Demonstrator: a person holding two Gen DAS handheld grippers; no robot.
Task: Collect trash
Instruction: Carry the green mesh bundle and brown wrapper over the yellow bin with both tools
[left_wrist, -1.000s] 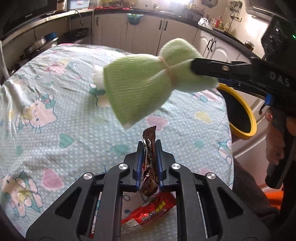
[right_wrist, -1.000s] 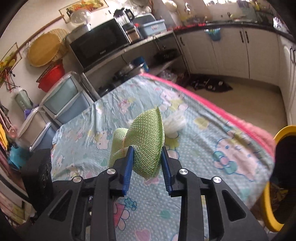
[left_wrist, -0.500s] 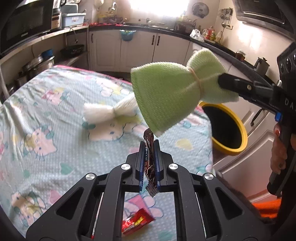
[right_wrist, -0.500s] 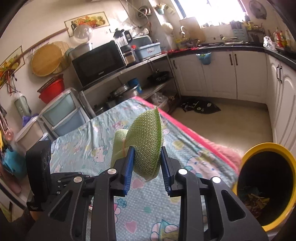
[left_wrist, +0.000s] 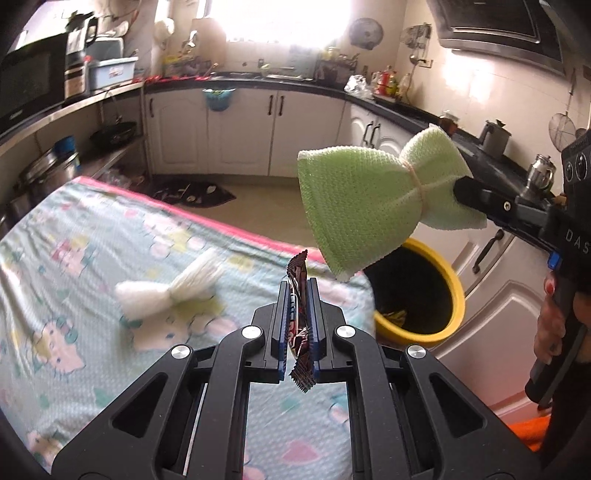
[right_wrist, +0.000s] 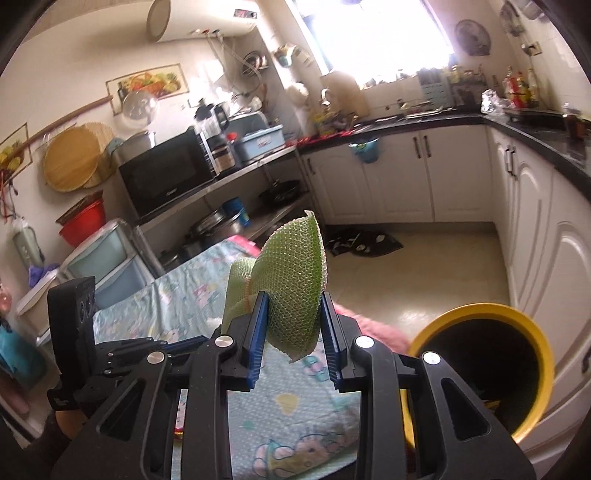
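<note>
Trash item 1, a dark brown snack wrapper (left_wrist: 297, 325), stands on edge between the blue pads of my left gripper (left_wrist: 297, 295). Its jaws are pressed almost together on it. The wrapper's crimped top pokes out above the jaw tips and its lower crimped end hangs below them, behind the pads. It is held in the air above the near edge of the tabletop (left_wrist: 66, 280), which carries a pale blue cartoon-print cloth.

Trash item 2, a green mesh foam sleeve (right_wrist: 293, 291) tied at its waist with a band, sits in my right gripper (right_wrist: 293, 325). These jaws are narrow and clamp the sleeve's smaller flared end from both sides; the larger flared end sticks out past the tips. In the left wrist view the sleeve (left_wrist: 373, 199) hangs in the air above and to the right of the wrapper, apart from it.

A white foam sleeve (left_wrist: 168, 291), also tied at the middle, lies on the tabletop cloth, left of my left jaws.

A yellow bin (left_wrist: 456, 295) stands on the floor just beside the tabletop's corner, below the green sleeve. Some scraps lie at its bottom.
</note>
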